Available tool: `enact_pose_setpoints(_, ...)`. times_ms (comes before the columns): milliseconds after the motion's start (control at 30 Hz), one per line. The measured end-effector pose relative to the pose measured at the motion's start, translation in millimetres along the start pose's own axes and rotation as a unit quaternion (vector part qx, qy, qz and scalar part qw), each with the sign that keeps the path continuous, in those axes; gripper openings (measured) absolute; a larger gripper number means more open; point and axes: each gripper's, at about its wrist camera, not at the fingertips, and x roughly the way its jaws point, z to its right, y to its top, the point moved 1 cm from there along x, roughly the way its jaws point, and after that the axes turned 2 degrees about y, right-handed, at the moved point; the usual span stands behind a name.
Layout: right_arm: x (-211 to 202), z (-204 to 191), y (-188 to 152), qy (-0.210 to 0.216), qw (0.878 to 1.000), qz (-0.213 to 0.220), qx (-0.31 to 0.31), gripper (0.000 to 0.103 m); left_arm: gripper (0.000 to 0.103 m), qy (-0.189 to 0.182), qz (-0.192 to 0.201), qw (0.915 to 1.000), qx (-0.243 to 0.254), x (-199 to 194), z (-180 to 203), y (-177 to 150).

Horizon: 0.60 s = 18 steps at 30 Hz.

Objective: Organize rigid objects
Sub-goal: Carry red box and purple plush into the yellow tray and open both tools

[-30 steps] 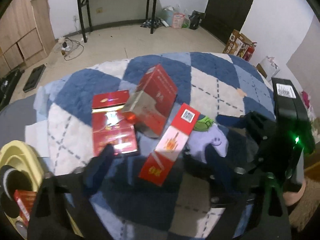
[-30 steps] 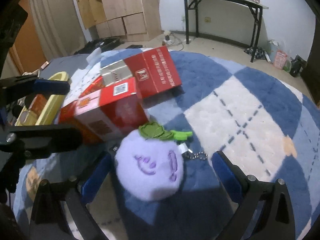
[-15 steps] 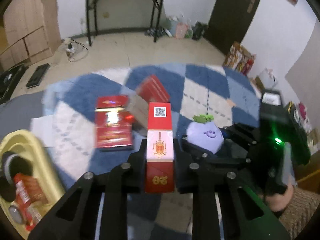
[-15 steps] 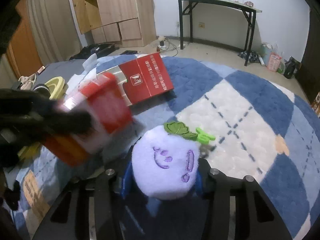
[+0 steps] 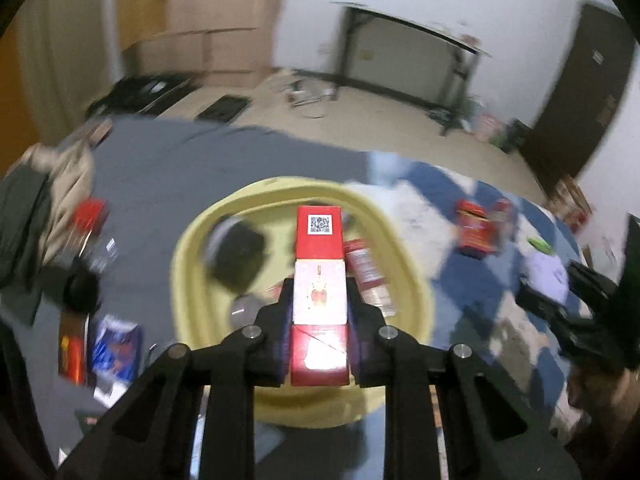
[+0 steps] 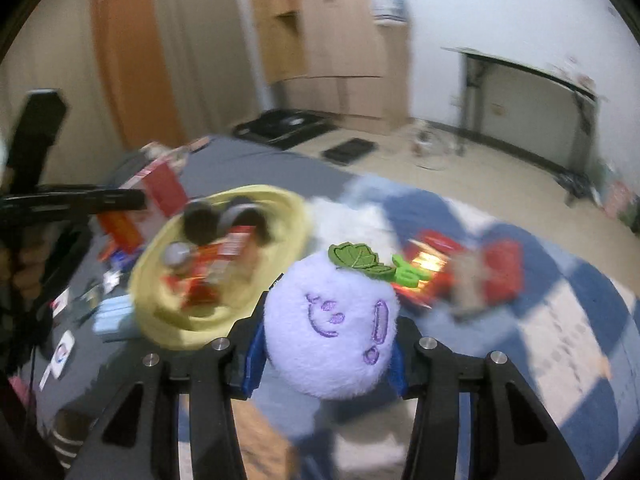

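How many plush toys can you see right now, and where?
1. The purple plush toy with a green leaf on top is clamped in the right gripper, lifted above the blue-and-white rug beside the yellow basket. Blur may hide others.

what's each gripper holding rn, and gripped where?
Left gripper clamps the red-and-white carton by its long sides, near the lower end. Right gripper squeezes the purple plush toy across its round body.
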Motion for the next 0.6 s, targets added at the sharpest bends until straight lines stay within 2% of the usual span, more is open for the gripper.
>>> enact_pose_setpoints(67, 13, -30, 12, 0.021, 1.000, -0.009, -0.011, 0.048, 0.024, 0.000, -0.011, 0.9998, -0.019, 10, -15, -6)
enact_pose_setpoints(133, 34, -49, 26, 0.042, 0.999, -0.026, -0.007, 0.048, 0.024, 0.006, -0.021, 0.9997, -0.015, 22, -21, -11)
enact_pose_setpoints(200, 51, -58, 39, 0.044, 0.998, -0.036, -0.012, 0.048, 0.024, 0.012, -0.036, 0.9989, -0.026, 33, -31, -17)
enact_pose_setpoints(267, 72, -75, 55, 0.044, 0.998, -0.045, -0.029, 0.048, 0.024, 0.001, -0.047, 0.9979, -0.045, 41, -41, -19)
enact_pose_setpoints(333, 93, -93, 67, 0.043, 0.996, -0.059, -0.051, 0.048, 0.024, 0.009, -0.047, 0.9981, -0.038, 45, -47, -18)
enact_pose_setpoints(467, 139, -119, 66, 0.036, 0.992, -0.091, -0.081, 0.047, 0.024, -0.005, -0.047, 0.9978, -0.046, 52, -60, -18)
enact_pose_setpoints(600, 174, -131, 47, 0.012, 0.988, -0.114, -0.106, 0.047, 0.024, -0.013, -0.044, 0.9964, -0.071, 60, -72, -18)
